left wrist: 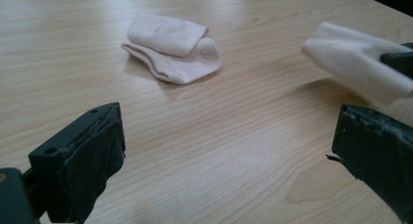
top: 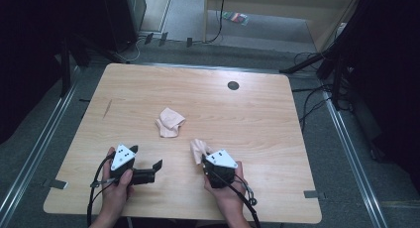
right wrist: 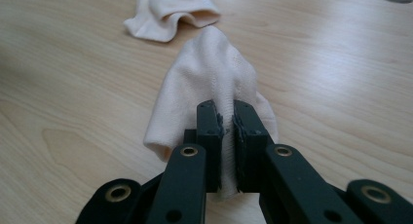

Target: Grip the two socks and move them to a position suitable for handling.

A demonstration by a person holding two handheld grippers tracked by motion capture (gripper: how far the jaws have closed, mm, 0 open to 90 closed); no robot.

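Between right claw (right wrist: 227,124) pads: pink sock (right wrist: 212,83), pinched tight.

Left hand (top: 118,188): comes in from the near edge of the light wooden table (top: 277,119), wrapped around the body of its gripper, thumb along the side.
Left gripper (top: 146,164): black two-jaw tool with a white three-cornered plate on top, lying level over the table's near-left part; jaws gape wide with nothing between them.
Right hand (top: 227,191): enters from the table's near edge, right of the left hand, clasping its gripper from behind, cable trailing back.
Right gripper (right wrist: 226,121): black, same white plate, aimed toward the table's middle; jaws pinched nearly together on a pale pink fabric sock (right wrist: 214,70).
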